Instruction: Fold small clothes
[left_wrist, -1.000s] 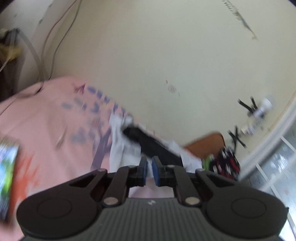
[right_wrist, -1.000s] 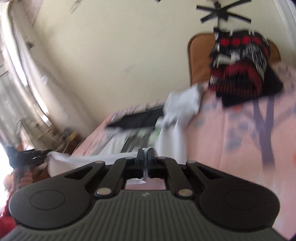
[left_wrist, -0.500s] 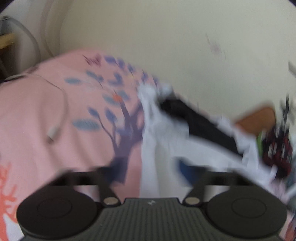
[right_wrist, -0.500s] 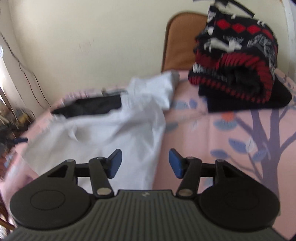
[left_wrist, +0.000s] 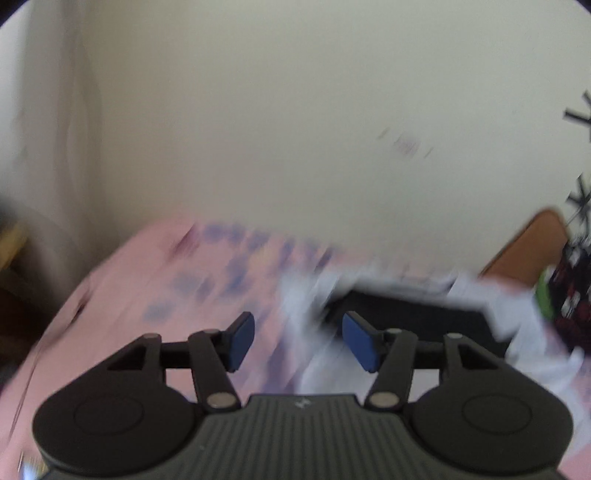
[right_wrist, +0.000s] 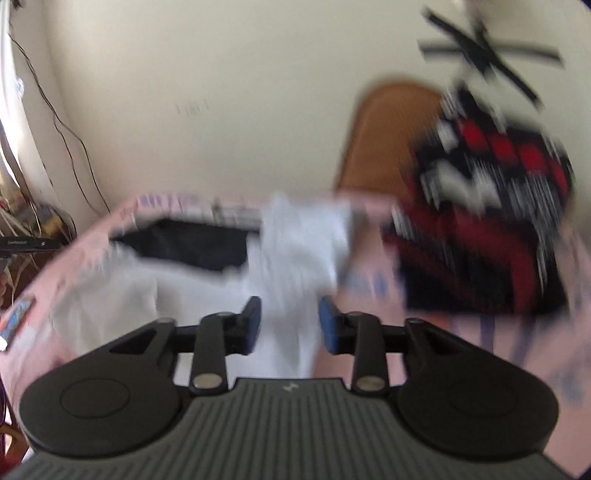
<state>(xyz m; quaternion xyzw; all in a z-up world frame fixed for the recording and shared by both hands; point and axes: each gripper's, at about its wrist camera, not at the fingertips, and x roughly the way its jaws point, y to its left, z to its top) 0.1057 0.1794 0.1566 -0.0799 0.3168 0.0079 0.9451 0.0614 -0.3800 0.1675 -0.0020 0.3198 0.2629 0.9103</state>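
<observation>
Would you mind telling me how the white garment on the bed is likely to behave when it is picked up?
The white garment lies rumpled and draped, so it is probably floppy and will sag from any pinch. It looks thin, so likely light. The black piece lying on it may slide off.

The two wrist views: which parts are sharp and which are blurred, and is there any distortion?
Left wrist view: the left gripper is sharp with jaws open, while the pink bedsheet and white garment are smeared by motion. Right wrist view: the right gripper, also open, is sharp; the red and black knit is streaked. Both views show fisheye curving and dark corners.
</observation>
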